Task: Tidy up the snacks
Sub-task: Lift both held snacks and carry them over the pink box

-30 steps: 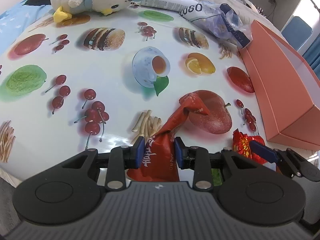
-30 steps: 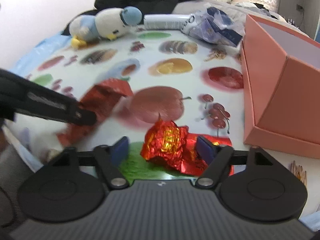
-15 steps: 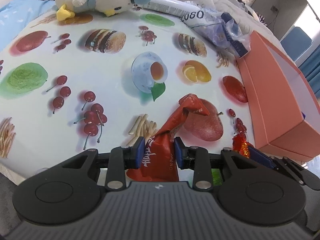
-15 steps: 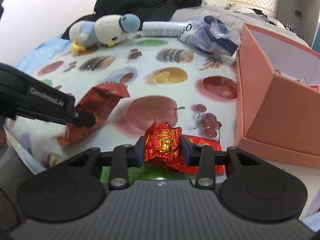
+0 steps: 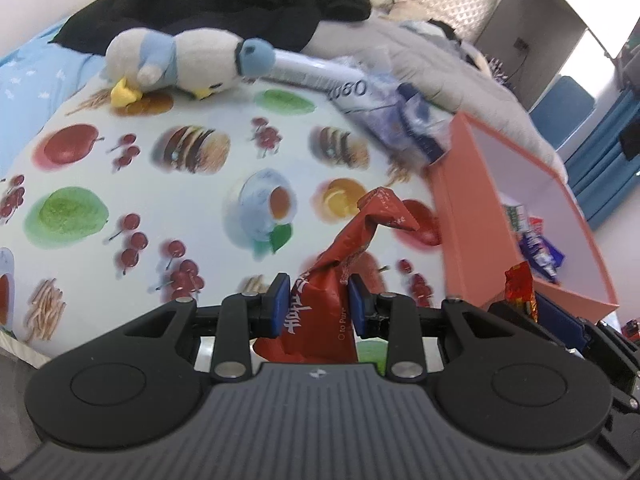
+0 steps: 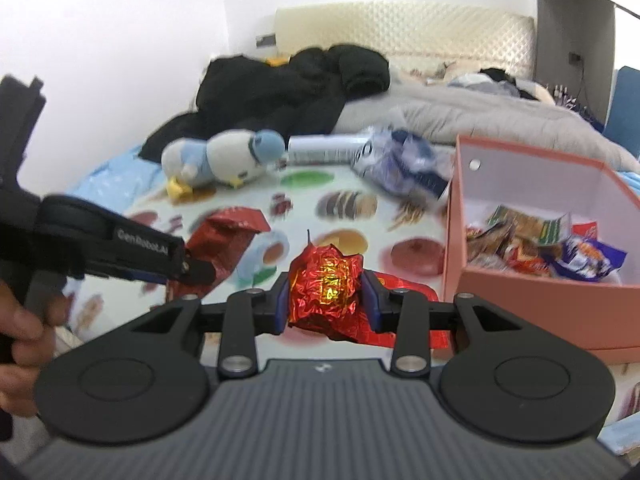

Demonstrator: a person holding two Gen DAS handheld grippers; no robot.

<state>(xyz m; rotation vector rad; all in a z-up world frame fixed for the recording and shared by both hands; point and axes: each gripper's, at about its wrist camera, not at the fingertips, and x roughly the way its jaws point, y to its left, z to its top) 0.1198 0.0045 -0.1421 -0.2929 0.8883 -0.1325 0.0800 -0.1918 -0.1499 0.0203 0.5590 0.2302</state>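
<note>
My left gripper [image 5: 318, 300] is shut on a long red snack packet [image 5: 320, 300], its twisted top rising above the printed cloth. My right gripper [image 6: 326, 294] is shut on a crumpled red-and-gold foil snack [image 6: 326, 286], lifted off the surface. In the right wrist view the left gripper [image 6: 192, 268] with its red packet [image 6: 224, 232] shows at the left, held by a hand [image 6: 16, 344]. The open salmon-pink box [image 6: 536, 284] stands to the right, with several wrapped snacks inside. A flat red packet [image 6: 404, 288] lies under the right gripper.
A fruit-printed cloth [image 5: 120, 184] covers the surface. A plush penguin [image 6: 224, 160], a white tube [image 6: 324, 150] and a blue-white plastic bag [image 6: 400, 160] lie at its far edge. Black clothing [image 6: 288, 84] and a grey duvet [image 6: 480, 116] lie on the bed behind.
The right jaws closed on the foil snack. Both grippers then rose with their snacks, so the box's inside and the bed behind came into view.
</note>
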